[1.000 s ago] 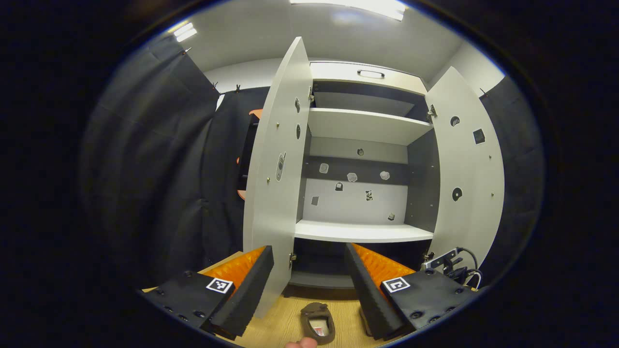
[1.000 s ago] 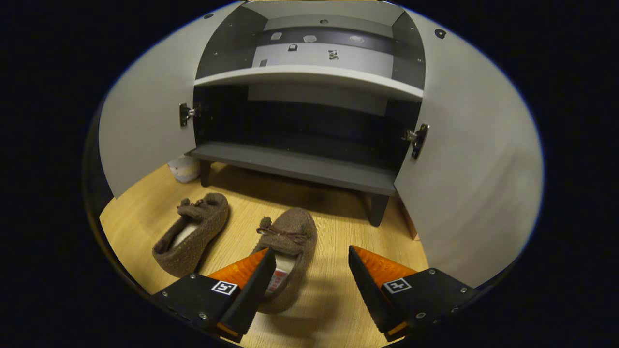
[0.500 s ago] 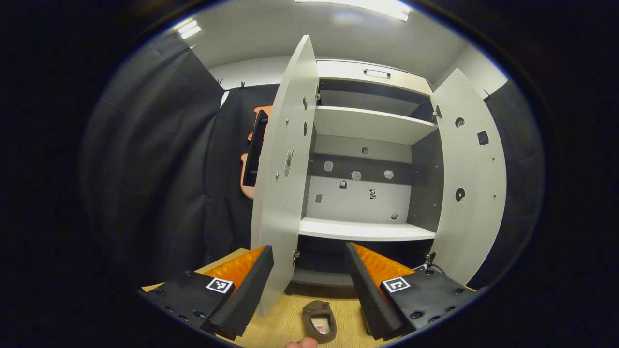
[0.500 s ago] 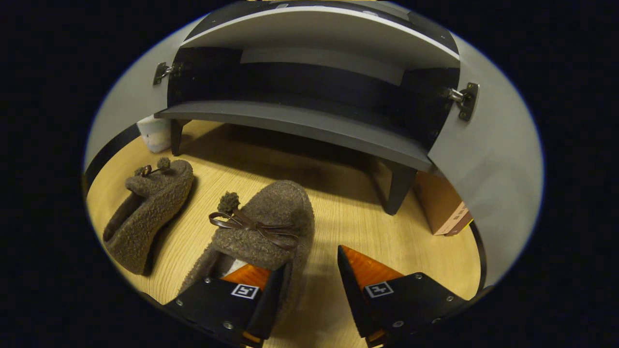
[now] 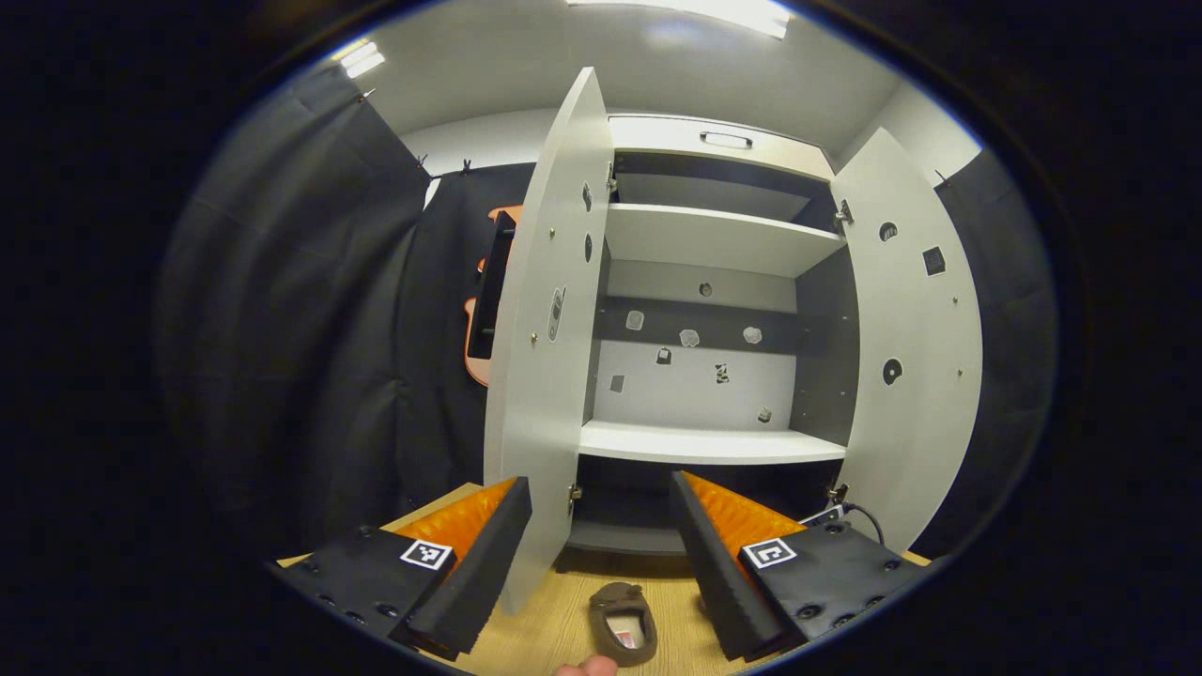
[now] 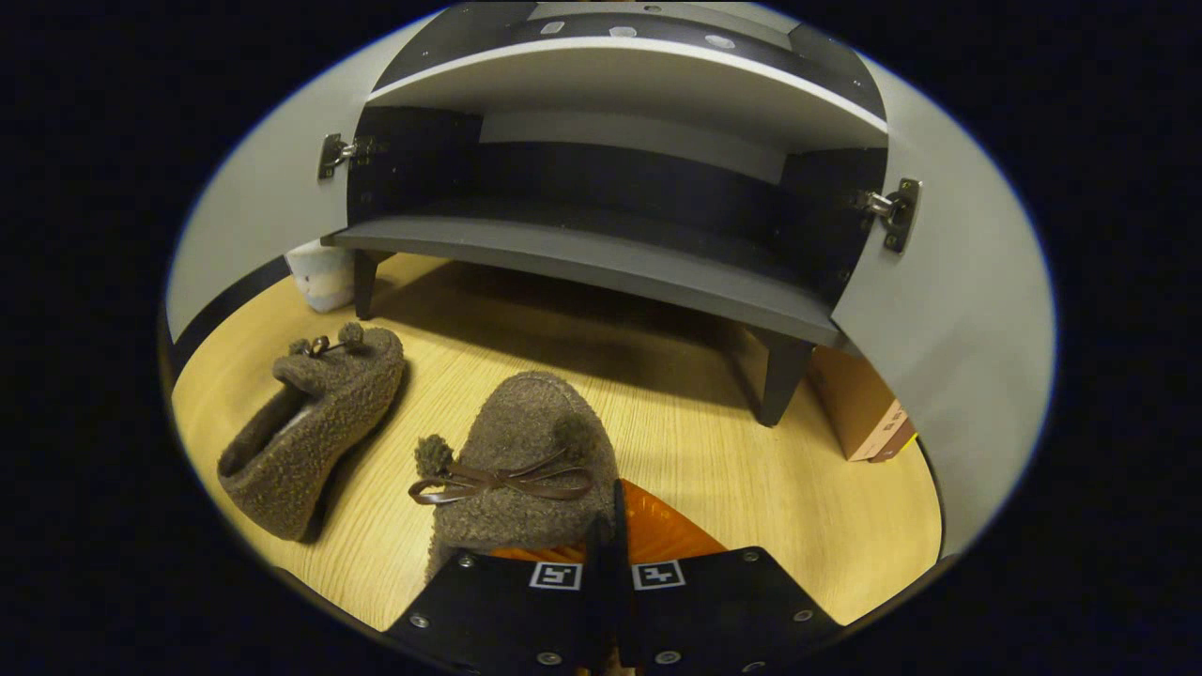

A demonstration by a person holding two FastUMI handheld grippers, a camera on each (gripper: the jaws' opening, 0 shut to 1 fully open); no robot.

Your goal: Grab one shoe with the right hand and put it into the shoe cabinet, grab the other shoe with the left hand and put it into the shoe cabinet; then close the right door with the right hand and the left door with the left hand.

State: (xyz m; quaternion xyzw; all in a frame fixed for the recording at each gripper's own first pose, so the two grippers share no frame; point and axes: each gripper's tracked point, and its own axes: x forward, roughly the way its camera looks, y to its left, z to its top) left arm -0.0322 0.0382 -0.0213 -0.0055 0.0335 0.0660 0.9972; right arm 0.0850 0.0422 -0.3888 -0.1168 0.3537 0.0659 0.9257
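In the right gripper view, my right gripper (image 6: 615,507) is shut on the side wall of a fuzzy brown shoe (image 6: 526,441) with a bow, whose toe points at the cabinet. The second brown shoe (image 6: 319,413) lies on the wooden floor to its left. Ahead is the shoe cabinet's dark bottom shelf (image 6: 601,263), bare, with both doors open. In the left gripper view, my left gripper (image 5: 601,526) stands open and high, facing the cabinet (image 5: 714,441). One shoe (image 5: 623,622) shows on the floor far below between its fingers.
The left door (image 5: 549,376) and right door (image 5: 916,357) stand wide open. A cardboard box (image 6: 859,408) sits by the cabinet's right leg and a pale object (image 6: 319,274) by the left leg. Cables (image 5: 845,512) lie at the right door's foot. A fingertip (image 5: 587,667) shows at the bottom edge.
My right gripper came down over the nearer shoe and shut on its side. The left gripper stayed open and barely shifted.
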